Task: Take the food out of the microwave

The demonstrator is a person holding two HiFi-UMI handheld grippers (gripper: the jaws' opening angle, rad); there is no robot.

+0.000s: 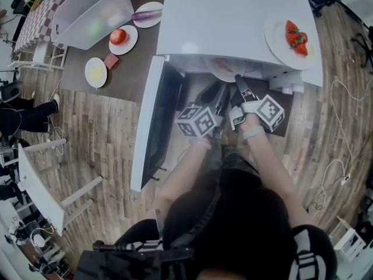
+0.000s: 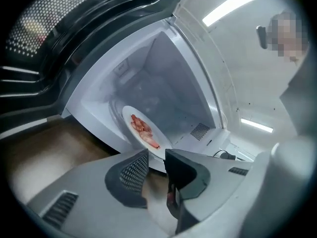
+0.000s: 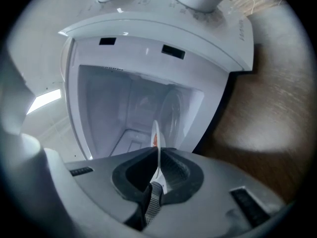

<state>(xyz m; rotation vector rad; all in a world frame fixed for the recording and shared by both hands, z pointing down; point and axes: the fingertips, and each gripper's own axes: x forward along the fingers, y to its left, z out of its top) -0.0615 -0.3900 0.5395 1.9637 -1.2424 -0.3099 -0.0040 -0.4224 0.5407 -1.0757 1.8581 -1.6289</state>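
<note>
The white microwave [image 1: 233, 22] stands open with its door [image 1: 150, 127] swung out to the left. A white plate [image 2: 148, 133] with reddish food [image 2: 142, 129] sits at the front of the cavity. In the head view the plate [image 1: 224, 70] shows just under the microwave's top edge. My right gripper [image 3: 158, 155] is shut on the plate's rim [image 3: 156, 138], seen edge-on between the pads. My left gripper [image 2: 157, 155] is open just short of the plate's near edge, with nothing between its fingers. Both grippers [image 1: 220, 95] [image 1: 238, 80] reach into the opening side by side.
A plate of strawberries [image 1: 294, 37] rests on top of the microwave. On the brown table to the left are a tomato plate [image 1: 119, 38], a yellow-food plate [image 1: 96, 72], a pink block [image 1: 111, 61], a purple-food plate [image 1: 147, 14] and a clear bin [image 1: 87, 13]. Cables lie on the floor at right.
</note>
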